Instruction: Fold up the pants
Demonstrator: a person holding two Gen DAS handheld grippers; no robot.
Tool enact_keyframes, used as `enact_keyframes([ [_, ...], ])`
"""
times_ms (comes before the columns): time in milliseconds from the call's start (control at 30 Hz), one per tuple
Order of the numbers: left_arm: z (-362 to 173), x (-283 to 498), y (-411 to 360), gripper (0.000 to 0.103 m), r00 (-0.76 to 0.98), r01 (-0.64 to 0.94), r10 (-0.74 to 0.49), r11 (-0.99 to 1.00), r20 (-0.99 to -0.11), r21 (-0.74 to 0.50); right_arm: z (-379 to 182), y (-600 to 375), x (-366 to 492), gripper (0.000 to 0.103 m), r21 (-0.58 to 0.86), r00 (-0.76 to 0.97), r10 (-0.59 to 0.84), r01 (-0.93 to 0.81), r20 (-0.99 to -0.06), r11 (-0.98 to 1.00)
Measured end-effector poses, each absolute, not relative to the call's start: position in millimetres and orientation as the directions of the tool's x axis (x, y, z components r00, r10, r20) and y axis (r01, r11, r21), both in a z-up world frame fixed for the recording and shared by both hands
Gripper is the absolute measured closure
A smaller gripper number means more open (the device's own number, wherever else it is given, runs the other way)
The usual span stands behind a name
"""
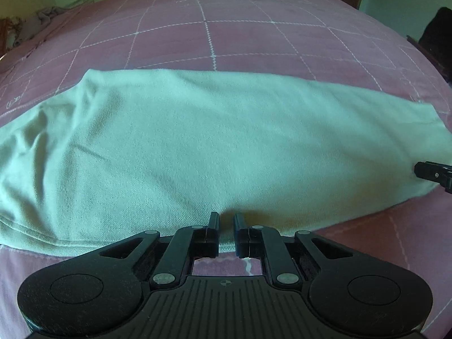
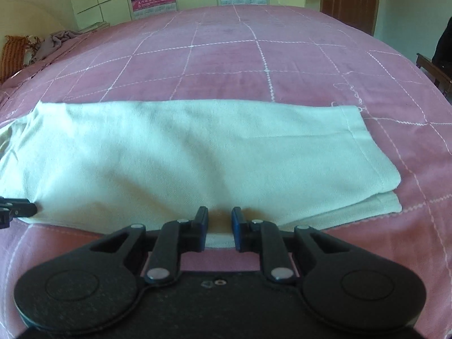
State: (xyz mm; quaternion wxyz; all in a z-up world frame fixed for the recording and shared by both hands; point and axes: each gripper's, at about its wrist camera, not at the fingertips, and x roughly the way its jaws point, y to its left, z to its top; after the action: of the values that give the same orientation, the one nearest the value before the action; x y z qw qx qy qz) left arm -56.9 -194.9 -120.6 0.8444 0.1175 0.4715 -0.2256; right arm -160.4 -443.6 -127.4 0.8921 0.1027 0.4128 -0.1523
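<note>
Pale green cotton, the pants [image 1: 214, 144] lay flat across the pink checked bed [image 1: 240, 36], already doubled lengthwise so that one leg sat on the other, with the hem end off to the right and the wider waist end to the left. At the pants' near edge the left tool [image 1: 226, 218] sat with its jaws narrowly parted and nothing between them, its tips just at the cloth. Further toward the hem along that same near edge, the right tool [image 2: 219, 214] stood likewise narrowly apart and empty, tips at the fabric; in its view the lower layer stuck out a little past the upper one at the hem corner [image 2: 392, 203]. Each tool's tip showed at the margin of the other's view, so the two were spaced along the near edge. The step in hand looked like taking hold for the crosswise fold, hem over toward waist. To do it well, each tool should probably pinch both layers together, not the top one alone, or the legs would slide apart as they lift. The hold nearer the hem would best go close to the corners, and the offset layer could be squared up first. Lifting low and carrying the hem evenly toward the waist would likely keep the fold line straight and free of creases; the small wrinkles by the waist might want smoothing afterward.
</note>
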Motion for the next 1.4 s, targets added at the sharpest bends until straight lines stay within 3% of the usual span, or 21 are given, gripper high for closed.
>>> enact_keyframes([
  [167,-115,-26,-233,0.092,0.471,0.487,-0.270,0.873,-0.840,-0.008,-108,-449,-133,0.069,0.058,0.670,-0.205,0.348,-0.713,0.936],
  [300,-139,2,-266,0.092,0.441,0.477,-0.215,0.879,-0.871,0.025,-113,-449,-92,0.072,0.025,0.653,-0.197,0.315,-0.731,0.949],
  [433,-142,21,-279,0.092,0.472,0.444,-0.193,0.895,-0.860,0.044,-138,-467,-65,0.074,-0.106,0.563,-0.276,0.316,-0.779,0.943],
  [500,-143,30,-281,0.092,0.480,0.428,-0.189,0.903,-0.857,0.041,-142,-493,-71,0.077,-0.069,0.570,-0.272,0.352,-0.775,0.933],
  [567,-144,37,-282,0.092,0.492,0.420,-0.181,0.906,-0.852,0.050,-140,-509,-79,0.094,-0.054,0.573,-0.277,0.376,-0.771,0.925],
  [667,-142,44,-287,0.092,0.506,0.391,-0.154,0.918,-0.849,0.066,-137,-524,-91,0.101,-0.020,0.572,-0.290,0.430,-0.767,0.902],
  [700,-140,46,-289,0.092,0.504,0.379,-0.148,0.923,-0.851,0.064,-134,-527,-93,0.101,0.007,0.576,-0.285,0.451,-0.766,0.893],
  [767,-135,42,-290,0.092,0.502,0.377,-0.166,0.925,-0.849,0.041,-124,-522,-96,0.075,0.005,0.600,-0.304,0.457,-0.740,0.890],
  [900,-135,24,-300,0.092,0.482,0.413,-0.200,0.910,-0.853,0.020,-112,-520,-91,0.073,-0.073,0.612,-0.371,0.455,-0.699,0.888],
  [1000,-144,13,-304,0.090,0.512,0.429,-0.172,0.900,-0.841,0.077,-131,-544,-92,0.072,-0.154,0.499,-0.453,0.530,-0.739,0.834],
  [1233,-136,7,-293,0.090,0.485,0.419,-0.176,0.906,-0.857,0.052,-118,-541,-115,0.070,-0.039,0.554,-0.390,0.541,-0.736,0.840],
  [1400,-136,-18,-288,0.090,0.490,0.449,-0.187,0.891,-0.851,0.063,-109,-496,-136,0.068,-0.011,0.626,-0.313,0.436,-0.714,0.900],
])
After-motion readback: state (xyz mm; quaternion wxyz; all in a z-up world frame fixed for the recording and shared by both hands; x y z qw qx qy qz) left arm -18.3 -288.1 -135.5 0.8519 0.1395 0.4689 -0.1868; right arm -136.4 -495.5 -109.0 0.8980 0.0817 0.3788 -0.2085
